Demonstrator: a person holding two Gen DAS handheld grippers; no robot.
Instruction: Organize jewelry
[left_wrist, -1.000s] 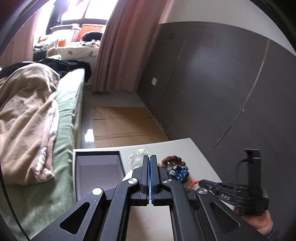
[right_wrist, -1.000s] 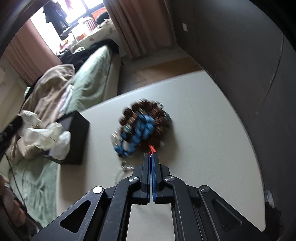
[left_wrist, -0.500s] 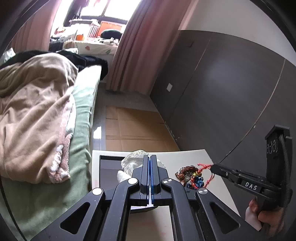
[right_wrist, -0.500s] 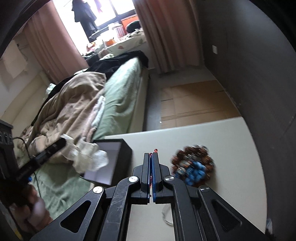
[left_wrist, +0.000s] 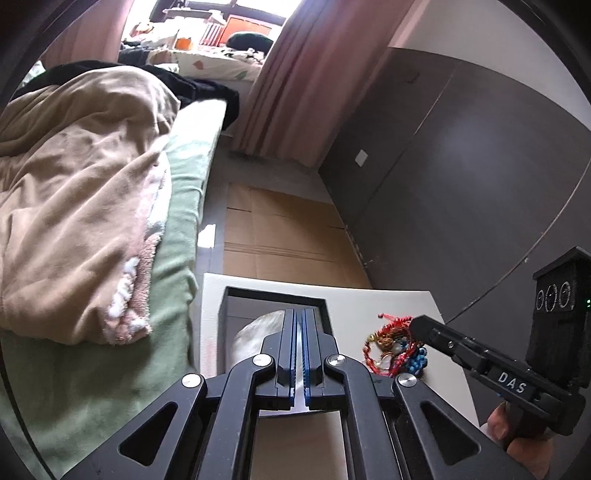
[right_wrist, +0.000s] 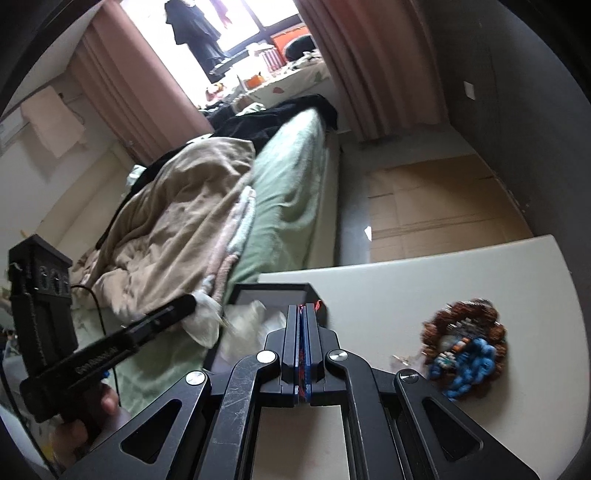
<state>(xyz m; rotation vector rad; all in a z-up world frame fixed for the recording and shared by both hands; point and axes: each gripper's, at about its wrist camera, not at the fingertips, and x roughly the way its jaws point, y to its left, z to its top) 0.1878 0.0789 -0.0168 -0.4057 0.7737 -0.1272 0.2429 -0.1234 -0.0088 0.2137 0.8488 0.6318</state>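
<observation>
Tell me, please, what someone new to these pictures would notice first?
Probably the red cord bracelet dangling from the right gripper, above the white table. Next, the clear plastic bag pinched by the left gripper over the open black box, and the brown and blue bead pile lying right of the box.

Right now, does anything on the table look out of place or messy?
Yes. The remaining jewelry, brown and blue bead strands, lies in one tangled heap on the table, outside the open black box. Crumpled clear plastic hangs over the box's edge.
</observation>
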